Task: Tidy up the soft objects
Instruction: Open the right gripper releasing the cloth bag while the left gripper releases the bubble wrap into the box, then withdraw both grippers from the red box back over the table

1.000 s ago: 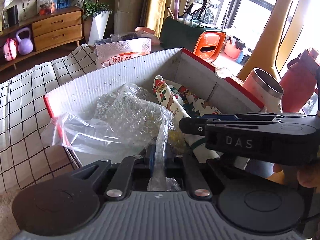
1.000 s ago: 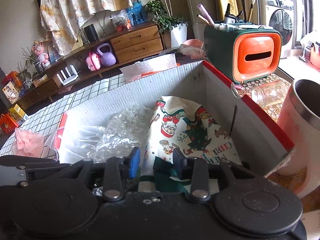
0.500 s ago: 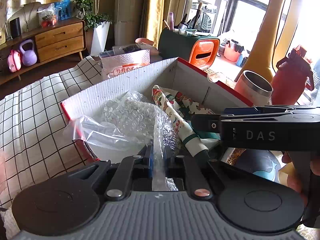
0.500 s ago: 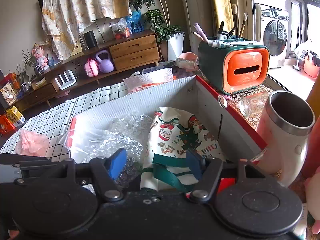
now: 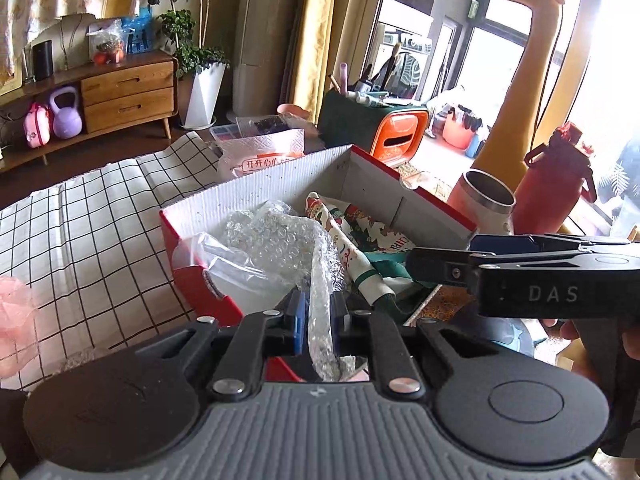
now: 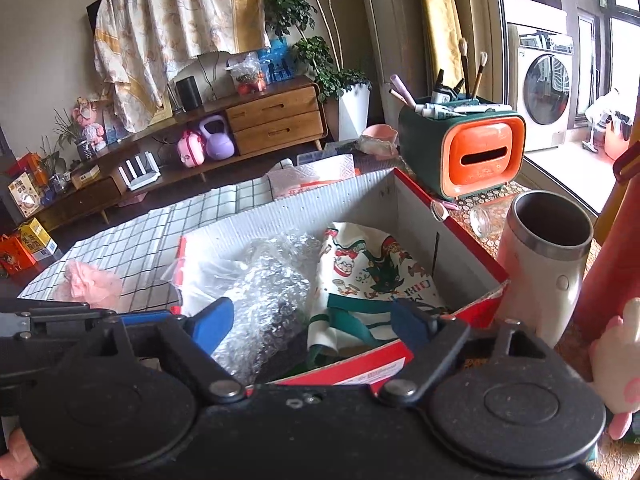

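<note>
The left gripper (image 5: 318, 316) is clamped on a strand of bubble wrap (image 5: 280, 240) that trails into the red box (image 5: 256, 196). The right gripper (image 6: 310, 320), jaws just opened wide, grips nothing; the Christmas-print cloth (image 6: 372, 264) lies in the box below. Beside the box stand a steel tumbler (image 6: 548, 264) and perhaps a red bottle (image 5: 556, 188); farther off, an orange-fronted organizer (image 6: 464, 152).

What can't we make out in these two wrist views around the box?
- Box floor: both views, covered by bubble wrap and Christmas cloth.
- Bubble wrap's lower end: left wrist view, hidden behind the left tool shut on it.
- Pink plush: right wrist view, cut off by the right edge.
- Box's near label: right wrist view, hidden behind the right tool.
</note>
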`<state>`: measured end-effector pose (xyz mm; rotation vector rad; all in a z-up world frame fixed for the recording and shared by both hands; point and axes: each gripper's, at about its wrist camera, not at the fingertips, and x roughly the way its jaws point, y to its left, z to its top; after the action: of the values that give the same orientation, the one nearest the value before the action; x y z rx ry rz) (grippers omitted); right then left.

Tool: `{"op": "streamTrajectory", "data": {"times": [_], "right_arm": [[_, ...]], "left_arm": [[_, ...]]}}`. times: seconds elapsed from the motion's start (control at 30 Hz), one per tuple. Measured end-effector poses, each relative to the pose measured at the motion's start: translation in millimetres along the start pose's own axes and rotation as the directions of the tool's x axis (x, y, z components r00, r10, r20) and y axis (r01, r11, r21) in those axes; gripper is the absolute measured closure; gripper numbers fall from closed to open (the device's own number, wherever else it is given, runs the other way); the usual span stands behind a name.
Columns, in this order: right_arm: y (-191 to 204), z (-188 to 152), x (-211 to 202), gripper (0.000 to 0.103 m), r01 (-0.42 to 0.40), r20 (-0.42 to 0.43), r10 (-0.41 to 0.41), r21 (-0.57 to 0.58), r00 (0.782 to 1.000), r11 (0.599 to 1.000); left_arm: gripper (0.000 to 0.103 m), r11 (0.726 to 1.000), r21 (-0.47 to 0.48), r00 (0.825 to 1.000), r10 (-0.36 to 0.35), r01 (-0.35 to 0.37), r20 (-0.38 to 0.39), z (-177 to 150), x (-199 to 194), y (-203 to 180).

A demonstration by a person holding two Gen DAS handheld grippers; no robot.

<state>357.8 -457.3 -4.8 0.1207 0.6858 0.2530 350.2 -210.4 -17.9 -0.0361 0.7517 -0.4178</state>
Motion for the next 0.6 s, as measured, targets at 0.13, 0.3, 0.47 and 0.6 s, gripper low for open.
{"op": "streamTrajectory", "data": {"times": [0.13, 0.3, 0.47, 0.6], "right_arm": [[15, -5, -21, 0.012, -0.003, 0.047, 0.005, -0.046, 0.999, 0.999], [35, -14, -46, 0.01, -0.028, 0.095, 0.037, -0.089, 0.995, 0.996], [56, -24, -67, 0.008, -0.081, 0.127, 0.093, -0.095, 0.987, 0.992], [76, -33, -76, 0.007, -0.117, 0.134, 0.133, -0.118, 0.982, 0.986]], "left_arm": [[0.091, 1.0, -0.023, 1.0, 0.004, -0.003, 0.022, -6, -23, 8], [0.09, 0.999, -0.046, 0.999, 0.007, -0.004, 0.047, -17, -53, 17], [0.09, 0.998, -0.048, 0.996, 0.034, -0.03, 0.081, -32, -87, 27], [0.09, 0.997, -0.041, 0.993, 0.071, -0.068, 0.097, -45, -110, 35]]}}
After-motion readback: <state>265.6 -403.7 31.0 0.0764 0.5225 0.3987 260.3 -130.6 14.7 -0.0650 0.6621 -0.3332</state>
